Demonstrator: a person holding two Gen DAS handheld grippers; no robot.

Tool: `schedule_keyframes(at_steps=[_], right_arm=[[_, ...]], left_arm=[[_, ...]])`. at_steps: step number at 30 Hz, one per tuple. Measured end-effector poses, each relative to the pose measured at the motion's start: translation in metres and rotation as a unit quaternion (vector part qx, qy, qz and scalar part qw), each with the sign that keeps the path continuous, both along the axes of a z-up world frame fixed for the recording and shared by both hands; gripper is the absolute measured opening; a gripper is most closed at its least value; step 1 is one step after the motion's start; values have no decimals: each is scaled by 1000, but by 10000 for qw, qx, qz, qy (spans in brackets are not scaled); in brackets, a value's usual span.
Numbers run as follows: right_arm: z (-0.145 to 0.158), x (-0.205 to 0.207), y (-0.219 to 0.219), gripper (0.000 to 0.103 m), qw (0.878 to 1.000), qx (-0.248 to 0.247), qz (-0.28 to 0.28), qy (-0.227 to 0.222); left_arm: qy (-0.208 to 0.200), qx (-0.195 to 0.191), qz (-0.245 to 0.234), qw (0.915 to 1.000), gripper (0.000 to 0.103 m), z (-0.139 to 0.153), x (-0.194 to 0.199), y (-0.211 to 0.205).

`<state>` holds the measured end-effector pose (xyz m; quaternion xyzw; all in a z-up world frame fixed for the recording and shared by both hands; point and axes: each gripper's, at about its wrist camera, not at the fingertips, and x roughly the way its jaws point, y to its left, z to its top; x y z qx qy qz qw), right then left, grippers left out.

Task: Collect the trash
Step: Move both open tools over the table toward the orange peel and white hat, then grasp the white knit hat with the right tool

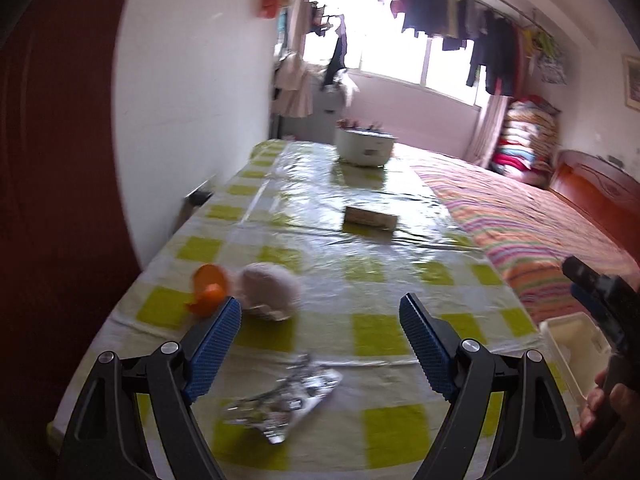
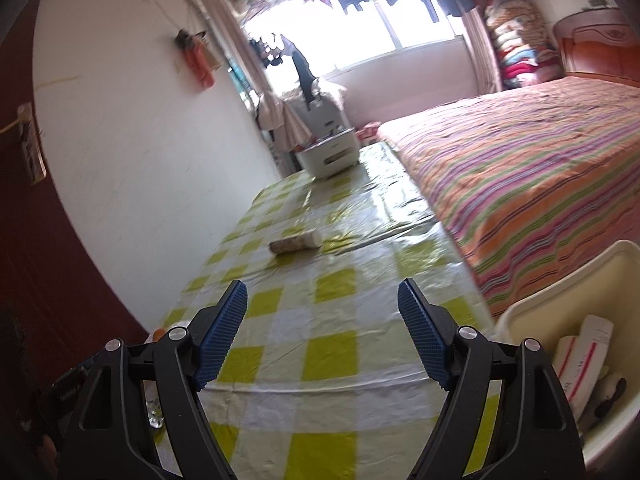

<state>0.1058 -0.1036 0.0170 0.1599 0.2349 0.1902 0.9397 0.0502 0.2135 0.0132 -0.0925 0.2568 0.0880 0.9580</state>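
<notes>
With both my left gripper (image 1: 320, 312) and right gripper (image 2: 322, 300) spread empty, the white bin (image 2: 532, 308) already holds some packets, while the foil wrapper (image 1: 280, 404), orange peel (image 1: 208, 290) and eggshell (image 1: 272, 290) still wait on the table.

2 wrist fisheyes, each behind its own open jaws, low and near the checked tabletop (image 1: 360, 280), tilted down, facing the window (image 2: 352, 36), both sharing tabletop, bed (image 2: 540, 168), white bin (image 2: 532, 312)

Left gripper (image 1: 320, 312): two black angular arms, each carrying a blue pad with fine ribbed texture on its inner face; two round silver screws per arm, behind the pads. Right gripper (image 2: 322, 300): identical build, black arms, blue textured pads, paired silver screws. Hand (image 1: 600, 404): bare fingers at the right gripper's black body; no sleeve visible.
</notes>
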Motion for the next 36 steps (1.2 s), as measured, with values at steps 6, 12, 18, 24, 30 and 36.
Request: schedule_keyframes(at_steps=[6,12,18,24,30,36], right_arm=[[-12,0,34,77,9986,-56,486,200],[-18,-3,71,78,9935,-162,1077,339],[-21,9,130,78,9760,-381,2065,583],[-25,19,196,78,9508,-1022,2878,512],[-29,39,233,77,9344,-1467,3207,506],[-37,50,262,71,9191,-1965,3376,512]], left_arm=[[179,-561,621,9963,79,-11,-7,50],[296,-957,742,9922,79,-20,-14,76],[405,-967,854,9908,79,-25,-22,91],[482,-1018,960,9890,79,-32,-31,104],[542,-1061,1047,9873,79,-37,-36,114],[581,-1150,1032,9863,79,-39,-34,119]])
